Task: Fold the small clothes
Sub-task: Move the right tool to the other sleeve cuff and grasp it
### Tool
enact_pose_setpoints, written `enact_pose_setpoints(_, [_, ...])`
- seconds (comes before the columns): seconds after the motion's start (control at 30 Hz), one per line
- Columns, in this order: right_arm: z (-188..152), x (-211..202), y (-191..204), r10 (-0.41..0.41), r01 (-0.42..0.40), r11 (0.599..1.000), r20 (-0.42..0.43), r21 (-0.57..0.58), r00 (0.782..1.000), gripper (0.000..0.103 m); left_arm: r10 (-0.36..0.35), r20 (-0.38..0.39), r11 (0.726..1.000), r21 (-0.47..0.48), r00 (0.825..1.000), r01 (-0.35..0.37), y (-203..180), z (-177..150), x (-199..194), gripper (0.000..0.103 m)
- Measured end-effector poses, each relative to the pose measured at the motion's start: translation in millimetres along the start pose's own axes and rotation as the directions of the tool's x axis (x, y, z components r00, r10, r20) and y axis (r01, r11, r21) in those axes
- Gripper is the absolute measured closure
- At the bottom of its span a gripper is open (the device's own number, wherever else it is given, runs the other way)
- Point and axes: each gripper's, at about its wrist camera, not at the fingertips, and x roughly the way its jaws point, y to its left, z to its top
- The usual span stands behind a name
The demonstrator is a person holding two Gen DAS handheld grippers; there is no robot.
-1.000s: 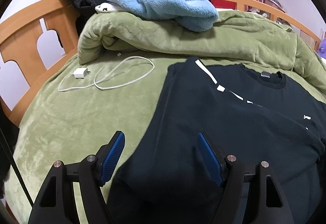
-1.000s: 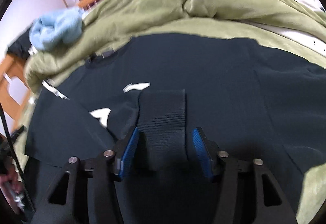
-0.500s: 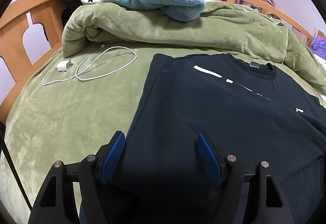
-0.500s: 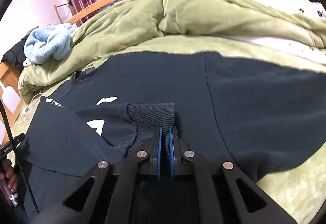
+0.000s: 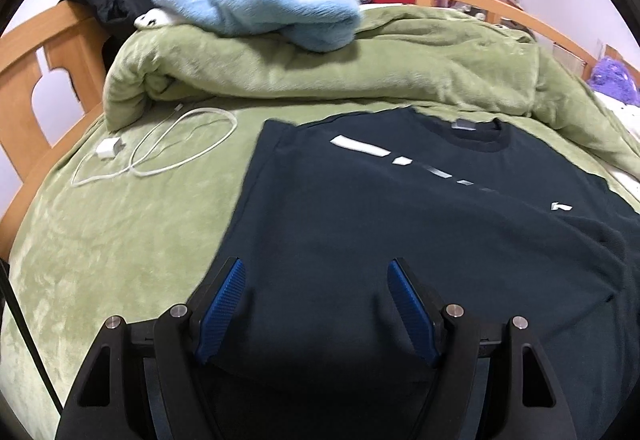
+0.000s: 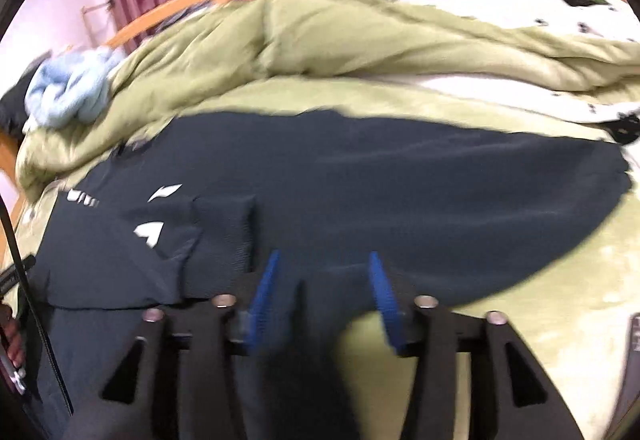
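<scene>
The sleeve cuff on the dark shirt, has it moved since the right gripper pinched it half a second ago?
Yes. The ribbed cuff, released by the just-opened right gripper, now lies flat, left of the fingers, nearer the white logo.

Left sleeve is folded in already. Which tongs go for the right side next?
Right, probably. The right tongs have just opened and hang empty over the shirt near its unfolded side; the left tongs sit over the folded edge.

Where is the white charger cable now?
In the left wrist view, the white charger cable lies looped on the green blanket, left of the black shirt.
</scene>
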Motion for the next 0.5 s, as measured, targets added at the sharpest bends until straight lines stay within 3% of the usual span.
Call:
enact_pose_setpoints(0.13, [7.3, -33.8, -61.5, -0.083, 0.082, 0.995, 0.034, 0.050, 0.996, 0.044, -0.019, 0.044, 0.999, 0.042, 0.999, 0.017, -27.1, 9.5, -17.9, 0.031])
enact_pose_setpoints(0.23, [13.9, -50.4, -112.8, -0.153, 0.148, 0.985, 0.056, 0.088, 0.987, 0.029, -0.038, 0.059, 0.997, 0.076, 0.998, 0.033, -55.6, 15.3, -25.0, 0.031])
enact_pose_setpoints(0.37, [14.2, -43.5, -176.3, -0.204, 0.197, 0.969, 0.031, 0.147, 0.979, 0.029, -0.045, 0.053, 0.994, 0.105, 0.998, 0.039, -89.8, 17.7, -20.6, 0.031])
enact_pose_setpoints(0.5, [11.2, -16.0, -217.2, -0.199, 0.198, 0.960, -0.014, 0.196, 0.980, 0.029, -0.050, 0.039, 0.995, 0.089, 0.998, 0.046, -117.5, 18.1, -10.3, 0.031])
